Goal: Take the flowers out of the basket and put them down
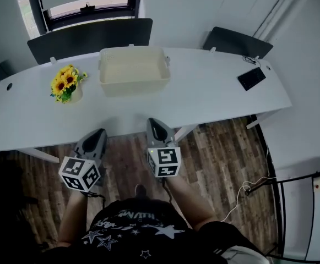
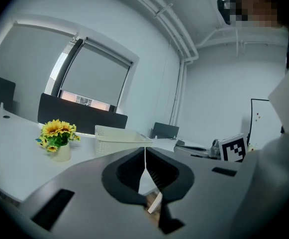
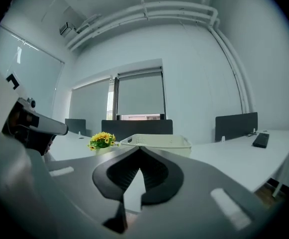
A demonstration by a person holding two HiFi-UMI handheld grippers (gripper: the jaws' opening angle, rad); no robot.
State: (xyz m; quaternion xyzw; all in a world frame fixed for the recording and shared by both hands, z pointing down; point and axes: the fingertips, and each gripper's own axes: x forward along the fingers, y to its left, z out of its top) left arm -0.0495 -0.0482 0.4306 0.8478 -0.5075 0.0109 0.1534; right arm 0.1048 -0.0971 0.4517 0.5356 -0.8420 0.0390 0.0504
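Both shut on nothing: left gripper (image 1: 97,135), right gripper (image 1: 156,125), held short of the table (image 1: 215,95). Flowers (image 1: 66,83) stand on it just left of the basket (image 1: 135,86), not inside. Task looks finished; next move needs no grasp

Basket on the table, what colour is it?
The basket is plain cream; the head view shows it best.

Starred black shirt (image 1: 140,223) — grey left tool (image 1: 98,133), right tool (image 1: 155,123).
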